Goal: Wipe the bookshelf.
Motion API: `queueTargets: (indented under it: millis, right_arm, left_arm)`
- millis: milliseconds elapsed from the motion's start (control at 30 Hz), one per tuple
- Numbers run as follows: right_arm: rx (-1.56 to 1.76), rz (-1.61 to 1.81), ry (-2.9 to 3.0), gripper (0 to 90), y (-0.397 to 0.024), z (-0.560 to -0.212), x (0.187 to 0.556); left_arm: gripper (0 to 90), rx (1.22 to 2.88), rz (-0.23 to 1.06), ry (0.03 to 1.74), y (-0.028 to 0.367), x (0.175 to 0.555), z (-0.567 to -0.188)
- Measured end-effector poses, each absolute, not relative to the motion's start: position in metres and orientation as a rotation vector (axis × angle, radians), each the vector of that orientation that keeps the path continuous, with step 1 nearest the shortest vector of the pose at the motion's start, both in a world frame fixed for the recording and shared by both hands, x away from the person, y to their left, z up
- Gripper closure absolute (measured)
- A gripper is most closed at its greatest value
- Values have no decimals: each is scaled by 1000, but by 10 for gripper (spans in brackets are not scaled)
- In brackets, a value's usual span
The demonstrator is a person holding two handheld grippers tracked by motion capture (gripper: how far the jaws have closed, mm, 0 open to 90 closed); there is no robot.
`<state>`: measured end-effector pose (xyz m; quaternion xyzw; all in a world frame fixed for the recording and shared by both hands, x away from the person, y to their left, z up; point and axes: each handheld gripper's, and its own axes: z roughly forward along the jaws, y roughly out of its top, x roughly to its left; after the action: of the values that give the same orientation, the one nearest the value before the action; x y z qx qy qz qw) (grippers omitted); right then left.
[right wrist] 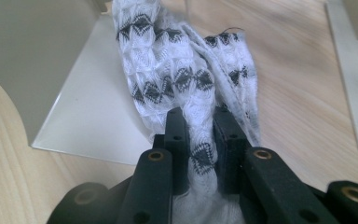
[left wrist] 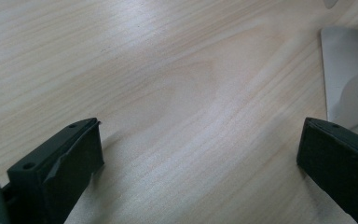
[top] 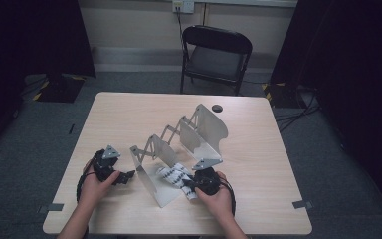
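The right gripper (right wrist: 200,123) is clenched on a white, black-patterned cloth (right wrist: 177,70), evidently to feed it into the nearest bay of the metal divider rack (top: 179,144); the left gripper (left wrist: 200,154) rests released on the table (left wrist: 144,70) beside the rack

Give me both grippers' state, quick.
Left gripper: open, nothing between its jaws, over bare table.
Right gripper: shut on the white, black-patterned cloth.

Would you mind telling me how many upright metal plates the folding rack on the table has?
3: near plate, middle plate, far plate.
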<state>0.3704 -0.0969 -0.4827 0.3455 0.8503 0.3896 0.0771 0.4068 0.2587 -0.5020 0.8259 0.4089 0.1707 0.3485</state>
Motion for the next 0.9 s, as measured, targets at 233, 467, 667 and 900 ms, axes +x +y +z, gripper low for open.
queueTargets:
  millis: [233,467,667,900]
  right_arm:
    - [1062,1151,2522,782,-107,-483,372]
    - [1097,1143,2492,781,-119,-484,372]
    - [1120,1116,2463,781,-125,-483,372]
    - [1127,1105,2455,780,-129,-484,375]
  left_arm:
    - [0,2141,442,1060,259,407,-502]
    - [0,2140,443,1060,259,407,-502]
    - [0,2141,443,1060,259,407,-502]
    - [0,2141,443,1060,259,407,-502]
